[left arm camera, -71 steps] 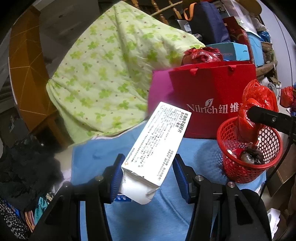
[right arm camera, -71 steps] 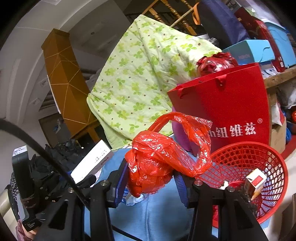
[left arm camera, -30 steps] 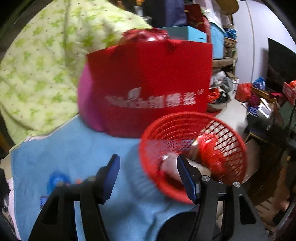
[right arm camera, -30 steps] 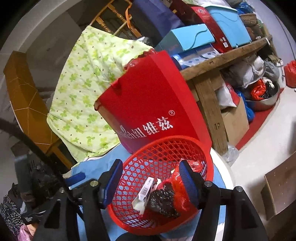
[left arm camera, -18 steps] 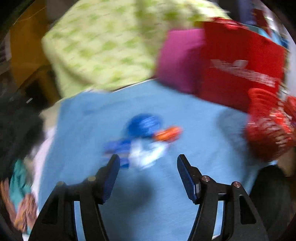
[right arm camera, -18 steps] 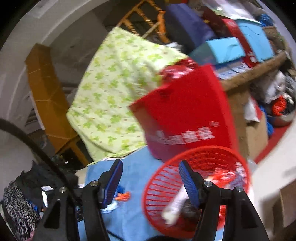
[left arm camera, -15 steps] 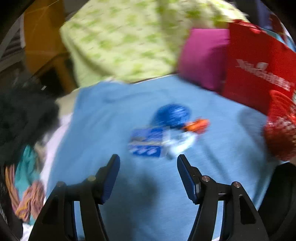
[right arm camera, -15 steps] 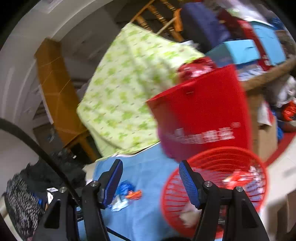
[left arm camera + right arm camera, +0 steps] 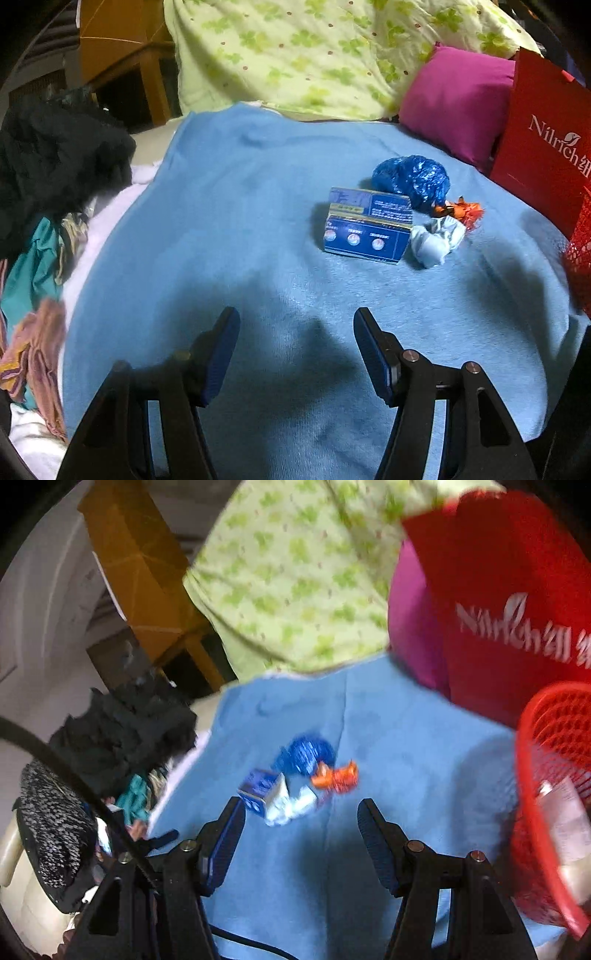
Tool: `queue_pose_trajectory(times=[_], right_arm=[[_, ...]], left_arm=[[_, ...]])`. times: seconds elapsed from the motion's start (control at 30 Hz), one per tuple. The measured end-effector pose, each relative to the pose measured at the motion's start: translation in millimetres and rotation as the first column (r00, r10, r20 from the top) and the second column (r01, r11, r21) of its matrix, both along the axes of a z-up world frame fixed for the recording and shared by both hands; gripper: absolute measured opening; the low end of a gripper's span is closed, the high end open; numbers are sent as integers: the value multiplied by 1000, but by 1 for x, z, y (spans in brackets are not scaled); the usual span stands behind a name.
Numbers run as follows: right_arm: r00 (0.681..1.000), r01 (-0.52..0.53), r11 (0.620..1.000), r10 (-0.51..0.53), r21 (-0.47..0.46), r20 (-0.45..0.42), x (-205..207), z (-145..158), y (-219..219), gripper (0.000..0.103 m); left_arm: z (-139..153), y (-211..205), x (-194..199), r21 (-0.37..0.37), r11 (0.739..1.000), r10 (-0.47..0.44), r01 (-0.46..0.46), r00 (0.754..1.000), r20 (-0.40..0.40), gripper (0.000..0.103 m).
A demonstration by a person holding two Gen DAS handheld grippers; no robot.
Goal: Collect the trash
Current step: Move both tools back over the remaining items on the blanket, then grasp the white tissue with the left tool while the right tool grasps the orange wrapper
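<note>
A blue cloth is spread under both grippers, a green quilt heaped beyond it. Ahead and right of the left gripper, a blue box, blue foil ball, white wad and orange wrapper are clustered; the red basket is seen far right. Both grippers, the right gripper included, are held apart and empty, the white carton and red bag carried earlier now gone

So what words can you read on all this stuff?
"Nilrich": white letters on the red paper bag; the characters after it are cut off at the edge.
Blue box: it has printing, but too small to read.
In the right wrist view the red paper bag is too blurred to read.
</note>
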State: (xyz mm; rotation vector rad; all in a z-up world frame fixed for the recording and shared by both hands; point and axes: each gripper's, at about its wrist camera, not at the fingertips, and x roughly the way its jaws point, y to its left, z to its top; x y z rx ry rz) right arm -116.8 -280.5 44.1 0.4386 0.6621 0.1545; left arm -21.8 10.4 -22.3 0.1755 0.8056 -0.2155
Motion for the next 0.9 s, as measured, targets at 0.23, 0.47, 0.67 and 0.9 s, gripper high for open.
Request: queue_pose_trajectory(times=[0.23,0.47,0.67,0.9], right_arm=[[987,3,990,20,143,-161,73,-54,-15,67],[970,77,970,-20,230,-241,136,-84,-28,64],[948,132,944,-31,302,-317,172,-113,-40,60],[938,135,941,-21,311,-346,187,-129,-37,39]], left_arm=[[-13,-16,2,-42,994,-101,102,995,6,65],[-9,-47,-3,-60,970,-233,236,971,53,65],[-6,-71,2,-111,938,-320,327,944,76,65],[-14,-80,8,-122,935,-330,333,943,47,65]])
